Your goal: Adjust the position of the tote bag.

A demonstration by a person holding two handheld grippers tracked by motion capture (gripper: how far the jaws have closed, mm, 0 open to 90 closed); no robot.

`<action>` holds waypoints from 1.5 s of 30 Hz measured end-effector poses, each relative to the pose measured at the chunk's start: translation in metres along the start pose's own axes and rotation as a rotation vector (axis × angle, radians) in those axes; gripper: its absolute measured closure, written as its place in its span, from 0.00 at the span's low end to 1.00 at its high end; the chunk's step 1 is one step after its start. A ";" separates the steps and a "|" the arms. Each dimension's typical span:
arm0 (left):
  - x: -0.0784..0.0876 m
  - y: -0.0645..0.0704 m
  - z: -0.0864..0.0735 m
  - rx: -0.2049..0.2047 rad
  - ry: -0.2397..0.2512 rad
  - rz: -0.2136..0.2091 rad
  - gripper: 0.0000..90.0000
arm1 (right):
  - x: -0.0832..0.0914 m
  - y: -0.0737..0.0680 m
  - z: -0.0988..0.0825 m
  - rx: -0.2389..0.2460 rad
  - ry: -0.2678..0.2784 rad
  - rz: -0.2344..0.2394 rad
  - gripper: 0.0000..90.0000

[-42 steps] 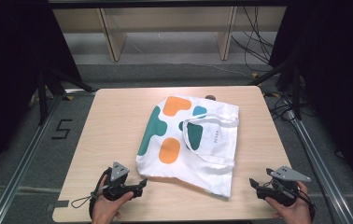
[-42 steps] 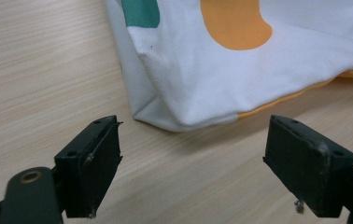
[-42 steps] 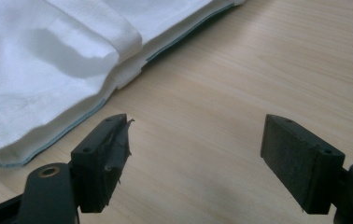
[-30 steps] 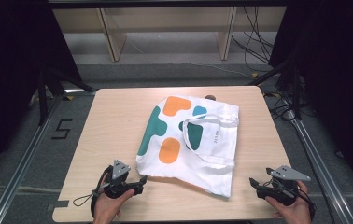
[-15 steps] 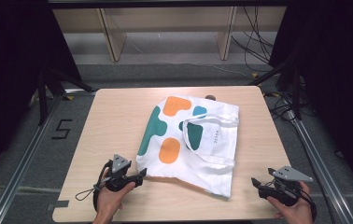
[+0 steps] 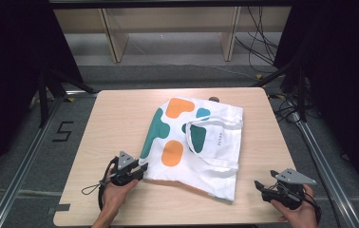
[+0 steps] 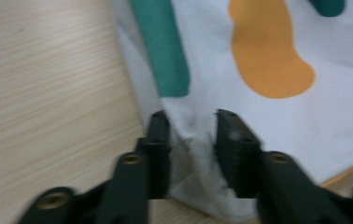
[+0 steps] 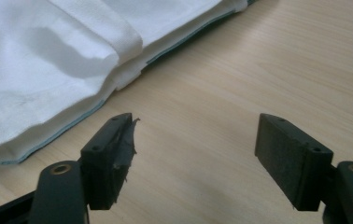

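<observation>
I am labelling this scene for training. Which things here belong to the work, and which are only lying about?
Belongs to the work:
- white cloth tote bag with orange and teal shapes
- left gripper, fingers just closing over the bag's corner
- right gripper, open

Lying about:
- small brown object beyond the bag
- floor cables

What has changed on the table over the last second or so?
The left gripper slid rightward to the bag's near-left corner, and its jaws have just been closing, with a fold of the white cloth between them. Whether the pads already pinch it is unclear. The right gripper stayed by the bag's near-right corner, jaws open over bare table. The bag itself has not shifted.
</observation>
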State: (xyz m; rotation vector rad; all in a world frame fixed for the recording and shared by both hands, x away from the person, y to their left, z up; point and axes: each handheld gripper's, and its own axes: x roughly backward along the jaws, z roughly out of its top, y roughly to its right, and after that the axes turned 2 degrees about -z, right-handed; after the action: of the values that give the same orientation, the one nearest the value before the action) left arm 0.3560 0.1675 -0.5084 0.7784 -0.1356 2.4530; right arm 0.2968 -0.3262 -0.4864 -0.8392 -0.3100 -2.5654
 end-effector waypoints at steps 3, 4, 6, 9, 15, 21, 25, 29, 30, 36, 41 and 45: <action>-0.003 -0.002 0.000 -0.048 -0.022 -0.011 0.90 | 0.000 -0.002 0.000 -0.012 -0.019 0.018 0.33; -0.003 -0.002 0.000 -0.048 -0.022 -0.011 0.90 | -0.001 -0.002 0.001 -0.011 -0.020 0.017 0.33; -0.003 -0.005 0.001 -0.055 -0.029 -0.014 0.91 | 0.000 -0.002 0.001 -0.008 -0.018 0.000 0.33; -0.005 -0.010 0.003 -0.058 -0.034 0.001 0.91 | -0.001 -0.002 0.001 -0.009 -0.015 0.011 0.33; -0.009 -0.025 0.008 -0.075 -0.049 0.022 0.91 | -0.004 -0.001 0.002 0.016 -0.013 -0.005 0.33; -0.018 -0.044 0.016 -0.059 -0.065 0.076 0.91 | -0.005 -0.005 0.004 0.027 -0.029 0.024 0.34; -0.025 -0.060 0.024 -0.079 -0.089 0.100 0.91 | -0.005 -0.004 0.004 0.041 -0.027 0.006 0.34; -0.033 -0.069 0.029 -0.048 -0.092 0.119 0.91 | -0.007 -0.005 0.004 0.031 -0.022 0.021 0.34; -0.037 -0.073 0.031 -0.054 -0.104 0.124 0.92 | -0.007 -0.005 0.005 0.045 -0.034 0.018 0.34; -0.045 -0.082 0.040 -0.048 -0.105 0.147 0.92 | -0.006 -0.010 0.004 0.011 -0.053 0.018 0.34; -0.060 -0.095 0.049 -0.021 -0.104 0.168 0.91 | -0.009 -0.006 0.005 0.056 -0.039 0.025 0.34; -0.069 -0.102 0.056 -0.031 -0.102 0.192 0.91 | -0.012 -0.006 0.005 0.075 -0.035 0.030 0.34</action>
State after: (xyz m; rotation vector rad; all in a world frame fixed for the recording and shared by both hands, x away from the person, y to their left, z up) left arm 0.4860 0.2062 -0.5072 0.9147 -0.2980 2.5835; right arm 0.3050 -0.3149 -0.4898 -0.8552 -0.3993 -2.4971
